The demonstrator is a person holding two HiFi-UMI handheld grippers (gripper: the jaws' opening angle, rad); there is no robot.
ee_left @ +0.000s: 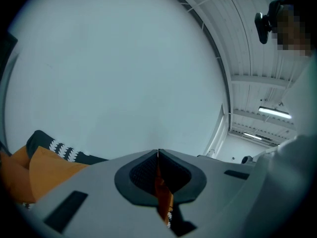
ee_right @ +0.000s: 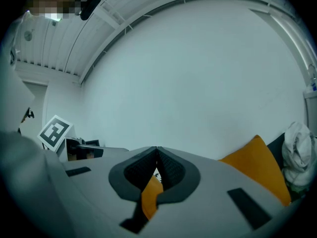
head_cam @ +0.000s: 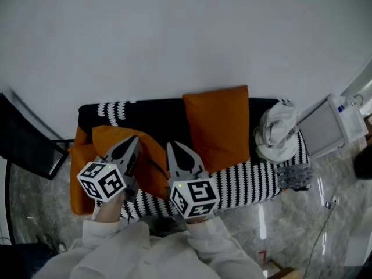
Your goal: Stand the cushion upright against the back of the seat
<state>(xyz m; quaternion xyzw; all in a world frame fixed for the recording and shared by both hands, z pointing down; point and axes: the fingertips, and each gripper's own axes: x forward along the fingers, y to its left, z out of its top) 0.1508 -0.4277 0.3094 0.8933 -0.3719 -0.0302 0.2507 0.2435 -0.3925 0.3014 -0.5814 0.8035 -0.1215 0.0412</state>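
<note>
An orange cushion lies tilted over the left half of a striped black-and-white seat. Both grippers hold it by its near edge. My left gripper is shut on a fold of the orange fabric, which shows between its closed jaws. My right gripper is shut on the same cushion, with orange fabric pinched below its tips. A second orange cushion stands upright against the black seat back; it also shows in the right gripper view.
A white bundled cloth sits at the seat's right end. More orange padding lies at the left end. A dark frame stands at the left, a white device at the right. A plain white wall rises behind the seat.
</note>
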